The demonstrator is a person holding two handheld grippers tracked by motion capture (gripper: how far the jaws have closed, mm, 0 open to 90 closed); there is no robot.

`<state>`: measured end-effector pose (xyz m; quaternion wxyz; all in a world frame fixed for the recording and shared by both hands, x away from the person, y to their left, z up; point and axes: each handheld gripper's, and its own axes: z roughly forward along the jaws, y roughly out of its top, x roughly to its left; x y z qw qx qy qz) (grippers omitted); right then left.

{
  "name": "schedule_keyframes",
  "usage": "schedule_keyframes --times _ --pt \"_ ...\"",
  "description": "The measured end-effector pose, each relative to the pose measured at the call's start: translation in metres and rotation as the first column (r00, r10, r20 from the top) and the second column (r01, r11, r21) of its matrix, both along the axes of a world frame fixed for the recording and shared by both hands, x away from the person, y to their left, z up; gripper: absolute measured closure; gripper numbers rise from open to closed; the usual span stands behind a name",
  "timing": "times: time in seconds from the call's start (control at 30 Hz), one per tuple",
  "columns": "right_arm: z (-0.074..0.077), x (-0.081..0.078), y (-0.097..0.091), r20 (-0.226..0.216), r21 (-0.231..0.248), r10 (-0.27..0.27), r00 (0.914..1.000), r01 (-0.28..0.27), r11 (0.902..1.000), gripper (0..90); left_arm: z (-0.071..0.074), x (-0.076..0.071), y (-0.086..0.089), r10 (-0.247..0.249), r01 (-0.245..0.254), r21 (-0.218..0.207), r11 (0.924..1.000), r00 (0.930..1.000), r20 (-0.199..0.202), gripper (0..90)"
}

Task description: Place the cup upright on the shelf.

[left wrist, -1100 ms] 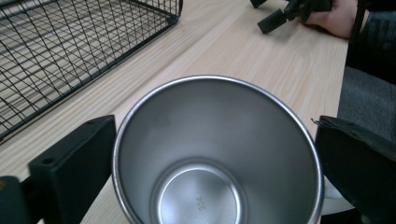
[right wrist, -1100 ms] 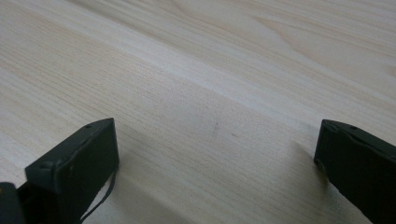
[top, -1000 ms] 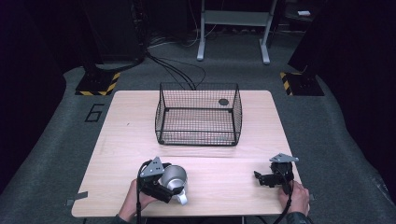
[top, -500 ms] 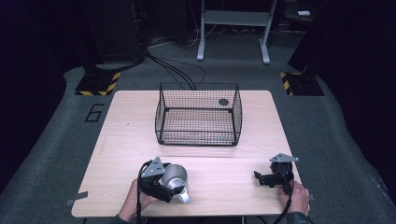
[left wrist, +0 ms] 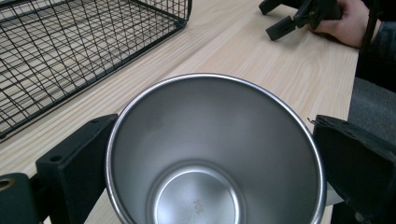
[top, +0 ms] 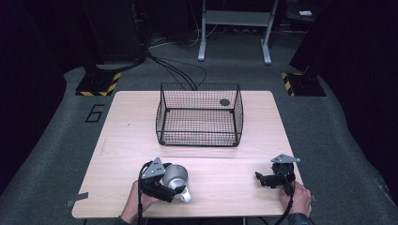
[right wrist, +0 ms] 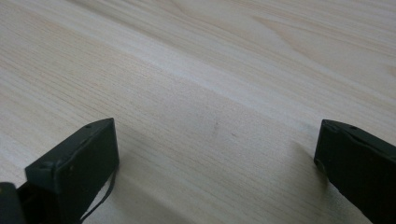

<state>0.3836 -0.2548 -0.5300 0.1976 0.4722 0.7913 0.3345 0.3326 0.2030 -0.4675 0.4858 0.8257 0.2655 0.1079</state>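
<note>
A shiny steel cup (top: 176,175) lies tilted near the table's front left, its open mouth (left wrist: 215,154) facing the left gripper's camera. My left gripper (top: 172,183) is shut on the cup, one black jaw pressed against each side of its rim. A white part (top: 186,195) shows at the cup's near side. My right gripper (top: 263,179) rests on the wooden table (top: 126,140) at the front right. Its jaws stand wide open with only bare wood (right wrist: 215,116) between them. The right gripper (left wrist: 299,16) and its hand also show far off in the left gripper view.
A black wire basket (top: 199,115) stands in the middle of the table's far half, with a small dark round thing (top: 225,102) at its back right. Cables (top: 178,70) and stand legs (top: 234,42) are on the floor beyond the table.
</note>
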Motion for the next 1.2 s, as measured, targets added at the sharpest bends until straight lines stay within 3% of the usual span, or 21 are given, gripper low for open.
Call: schedule_keyframes --times 0.03,0.13,0.37,0.43,0.6,0.7,1.2 --pt "0.000 0.000 0.000 0.004 0.002 -0.001 1.0000 0.001 1.0000 0.0 0.001 -0.001 0.001 0.005 -0.005 -0.014 0.9999 1.0000 0.005 4.7" --pt "0.000 0.000 0.000 0.003 0.001 -0.001 1.0000 0.001 1.0000 0.0 0.001 -0.001 0.001 0.008 -0.008 -0.009 0.9999 1.0000 -0.002 5.8" --pt "0.000 0.000 0.000 0.004 0.002 -0.001 1.0000 0.001 1.0000 0.0 0.001 -0.002 0.001 -0.003 0.003 0.000 1.0000 0.9999 0.014 6.4" --pt "0.000 0.000 0.000 0.002 0.000 -0.001 1.0000 0.001 1.0000 0.0 0.003 -0.003 -0.001 -0.004 0.004 0.020 0.9998 0.9993 0.037 6.5" --pt "0.000 0.000 0.000 0.005 0.001 -0.002 1.0000 0.002 1.0000 0.0 0.004 0.001 0.000 -0.001 0.000 0.021 0.9998 0.9994 0.034 6.5" --pt "0.000 0.000 0.000 0.000 0.000 0.000 1.0000 0.000 1.0000 0.0 0.007 0.004 0.004 0.014 -0.014 -0.017 0.9998 0.9996 0.025 6.5" --pt "0.000 0.000 0.000 0.004 0.002 -0.002 1.0000 0.002 1.0000 0.0 0.025 0.022 0.013 0.063 -0.062 -0.044 0.9971 0.9974 0.034 6.4"
